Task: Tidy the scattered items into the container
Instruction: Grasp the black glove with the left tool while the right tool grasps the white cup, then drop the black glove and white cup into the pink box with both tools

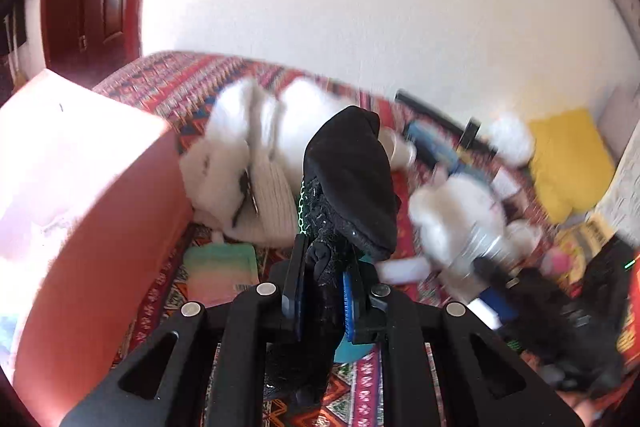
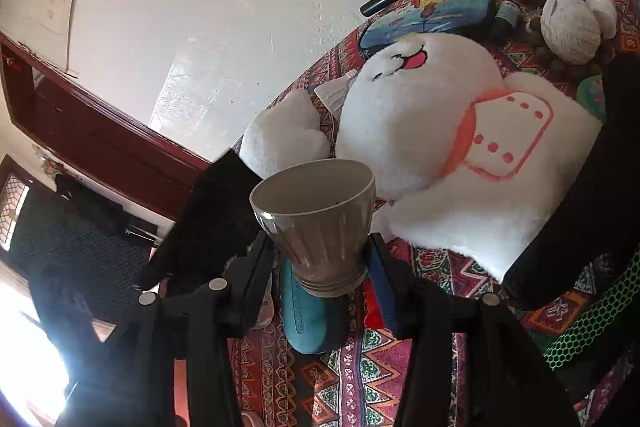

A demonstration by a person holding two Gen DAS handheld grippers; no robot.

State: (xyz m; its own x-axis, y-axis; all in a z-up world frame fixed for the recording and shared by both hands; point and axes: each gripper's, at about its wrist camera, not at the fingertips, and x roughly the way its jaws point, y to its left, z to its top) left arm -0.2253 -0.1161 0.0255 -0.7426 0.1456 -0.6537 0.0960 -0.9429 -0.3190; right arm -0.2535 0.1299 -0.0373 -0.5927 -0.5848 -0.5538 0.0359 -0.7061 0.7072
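We are pinching a black shoe [image 1: 348,183] in the closed left gripper [image 1: 320,291]; it's dangling beside the pink container [image 1: 92,227] and risking slipping. Our right gripper [image 2: 320,267] is clamping a ribbed cup [image 2: 320,227] low, possibly tipping, above the plush toy [image 2: 440,147].
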